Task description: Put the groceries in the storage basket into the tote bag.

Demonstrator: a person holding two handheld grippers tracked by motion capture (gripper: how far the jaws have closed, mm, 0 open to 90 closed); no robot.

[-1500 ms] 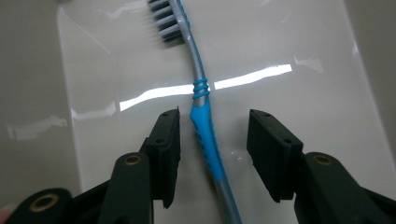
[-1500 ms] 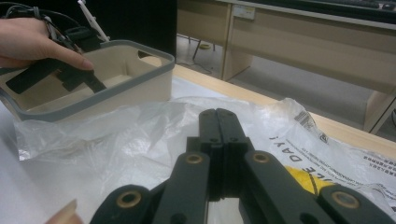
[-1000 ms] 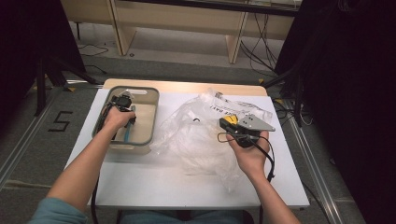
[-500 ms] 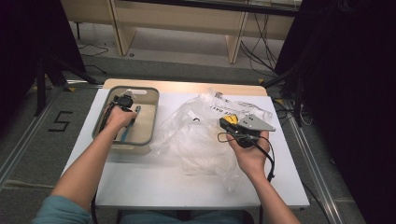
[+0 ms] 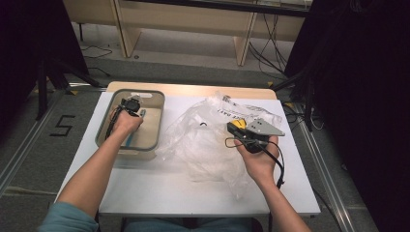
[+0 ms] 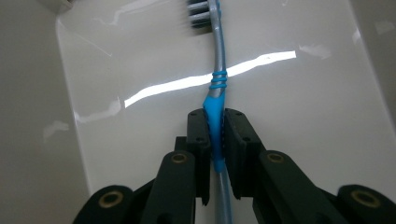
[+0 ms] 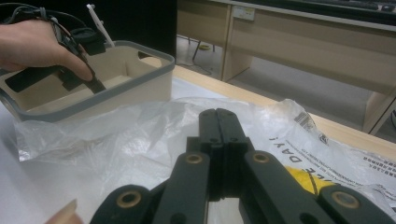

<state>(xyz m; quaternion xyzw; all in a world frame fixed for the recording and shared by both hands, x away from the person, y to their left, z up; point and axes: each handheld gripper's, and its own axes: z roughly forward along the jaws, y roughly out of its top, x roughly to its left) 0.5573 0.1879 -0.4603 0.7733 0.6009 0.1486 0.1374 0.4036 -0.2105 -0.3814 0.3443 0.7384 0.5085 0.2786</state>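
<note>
The left tongs (image 6: pixel 217 135) have just been closing and now clench the toothbrush (image 6: pixel 217 100) lying in the bin (image 5: pixel 157 121) at the counter's ten o'clock. Lift straight, keeping bristles level. The right tongs (image 7: pixel 218 126), pressed together empty, rest over the plastic bag (image 5: pixel 203 145).

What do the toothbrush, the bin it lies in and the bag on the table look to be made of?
Toothbrush: likely plastic, a pale translucent handle with an opaque blue grip and dark bristles. Bin: apparently moulded plastic, cream with a grey rim; its floor reflects a light streak, so glossy. Bag: thin clear plastic film, crinkled, printed with lettering.
</note>
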